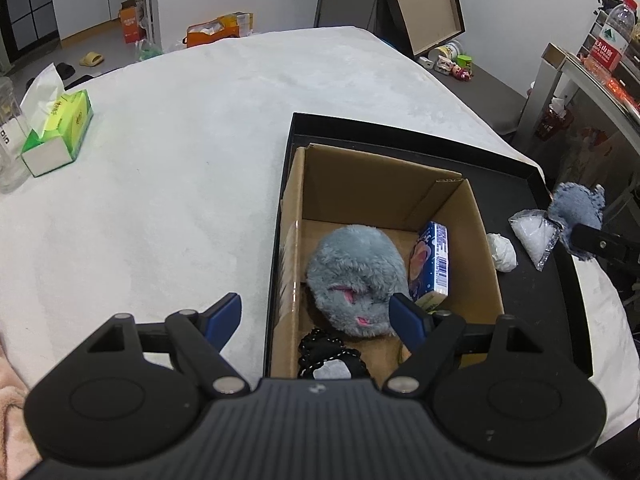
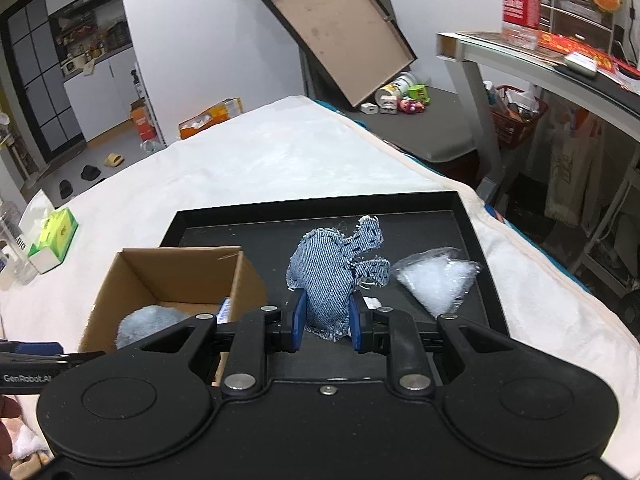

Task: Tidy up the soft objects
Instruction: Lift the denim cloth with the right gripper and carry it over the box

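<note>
My right gripper point(image 2: 327, 322) is shut on a denim stuffed toy point(image 2: 330, 270), holding it above the black tray point(image 2: 460, 216); the same denim toy point(image 1: 576, 208) shows at the right edge of the left wrist view. A cardboard box point(image 1: 384, 184) stands in the tray's left part and holds a grey furry plush point(image 1: 354, 276), a blue carton point(image 1: 434, 264) and a black beaded item point(image 1: 320, 348). My left gripper point(image 1: 316, 316) hangs open over the box's near left wall, one finger outside the box and one beside the plush, touching nothing.
A clear bag of white stuffing point(image 2: 438, 278) and a crumpled white tissue point(image 1: 500, 252) lie on the tray right of the box. A green tissue box point(image 1: 60, 128) and a clear bottle point(image 1: 8, 140) stand on the white cloth at far left. A metal shelf point(image 2: 520, 64) is at right.
</note>
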`<state>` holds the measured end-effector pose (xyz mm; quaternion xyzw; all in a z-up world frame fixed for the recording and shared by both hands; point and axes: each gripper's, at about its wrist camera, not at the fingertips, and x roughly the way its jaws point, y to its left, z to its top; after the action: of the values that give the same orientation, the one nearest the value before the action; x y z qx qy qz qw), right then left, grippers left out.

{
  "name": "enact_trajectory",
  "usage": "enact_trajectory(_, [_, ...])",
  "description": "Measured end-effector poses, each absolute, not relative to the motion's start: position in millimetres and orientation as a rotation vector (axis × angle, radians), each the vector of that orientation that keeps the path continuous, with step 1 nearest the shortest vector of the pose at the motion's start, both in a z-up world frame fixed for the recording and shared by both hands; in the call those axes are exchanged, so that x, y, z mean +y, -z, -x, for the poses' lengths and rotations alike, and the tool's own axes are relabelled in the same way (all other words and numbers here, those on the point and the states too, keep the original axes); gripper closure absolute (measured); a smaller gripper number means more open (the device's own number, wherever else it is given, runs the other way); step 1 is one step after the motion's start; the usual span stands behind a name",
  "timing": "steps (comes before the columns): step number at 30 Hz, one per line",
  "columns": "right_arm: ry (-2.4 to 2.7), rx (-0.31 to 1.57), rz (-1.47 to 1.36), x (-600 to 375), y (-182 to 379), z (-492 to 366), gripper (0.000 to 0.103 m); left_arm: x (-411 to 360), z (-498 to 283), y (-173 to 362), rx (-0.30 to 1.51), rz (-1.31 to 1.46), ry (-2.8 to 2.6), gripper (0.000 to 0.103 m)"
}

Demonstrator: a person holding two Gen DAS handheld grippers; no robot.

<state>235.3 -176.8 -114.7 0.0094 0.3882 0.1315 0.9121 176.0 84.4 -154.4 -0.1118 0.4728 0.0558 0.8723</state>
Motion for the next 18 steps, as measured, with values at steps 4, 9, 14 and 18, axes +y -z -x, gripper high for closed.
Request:
enact_trajectory(4, [-0.289, 0.798, -0.007, -163, 111, -234, 0.081, 86, -175, 158, 0.989, 0.244, -0.099, 0.026])
enact_trajectory(9, [-0.320, 0.799, -0.004, -142, 109, -233, 0.081, 93, -174, 163, 0.989, 0.288, -0.084, 0.034])
enact_trajectory(14, [-0.358, 0.800, 0.010, -120, 106, -228, 0.081, 101, -171, 168, 0.991, 0.314, -0.084, 0.041])
enact_trajectory(18, [-0.387, 0.807, 0.013, -103, 105, -226, 0.080, 106, -172, 173, 0.999, 0.335, -0.077, 0.046])
